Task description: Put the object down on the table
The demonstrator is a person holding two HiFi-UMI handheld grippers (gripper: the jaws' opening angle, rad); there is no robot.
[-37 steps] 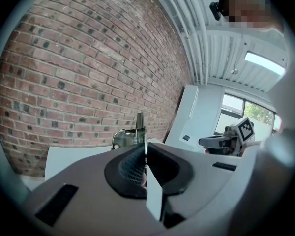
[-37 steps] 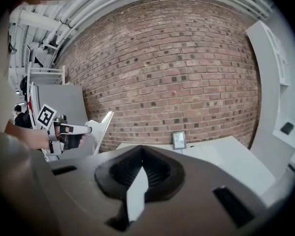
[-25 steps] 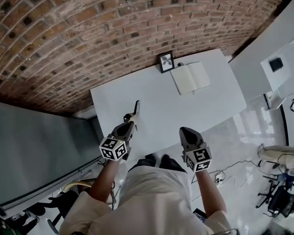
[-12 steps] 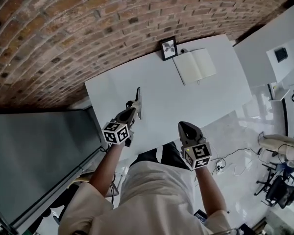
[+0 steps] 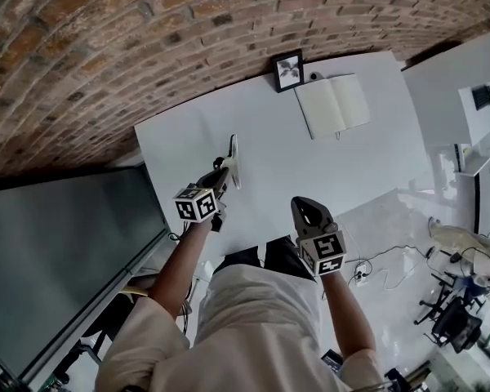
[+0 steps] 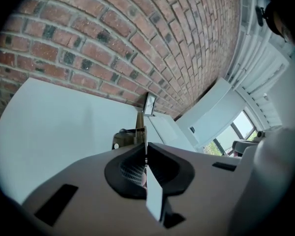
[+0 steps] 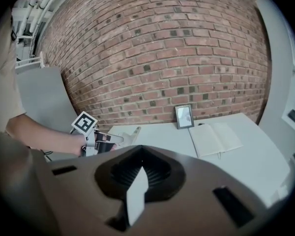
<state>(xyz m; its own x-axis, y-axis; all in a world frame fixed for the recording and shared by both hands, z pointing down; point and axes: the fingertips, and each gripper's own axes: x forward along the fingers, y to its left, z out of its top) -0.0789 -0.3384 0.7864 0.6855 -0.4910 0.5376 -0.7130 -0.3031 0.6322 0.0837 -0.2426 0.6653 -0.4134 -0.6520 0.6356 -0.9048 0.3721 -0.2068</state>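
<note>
The left tool [image 5: 223,172] sits left of centre in the head view, over the near left part of the white tabletop [image 5: 310,178]. Its jaws are pressed together on a thin pale object [image 5: 232,155], which sticks out past the tips toward the top of the frame. In the left gripper view the jaws of this tool [image 6: 145,144] meet on the object's narrow edge, and the object [image 6: 139,124] runs on ahead of them, tan in colour, with a dark piece just to its left. Whether the object's far end touches the tabletop cannot be told.

The right tool [image 5: 304,207] hangs lower and to the right, at the near edge of the tabletop, well apart from the left one. Its own view shows its jaws [image 7: 138,149] brought together with nothing between them. The same view shows the object [image 7: 133,133] at centre left, above the tabletop's near left corner.

An open notebook [image 5: 335,106] lies at the upper right of the tabletop. Just beside it, a small picture frame [image 5: 287,71] stands against the brick wall [image 5: 147,47].
</note>
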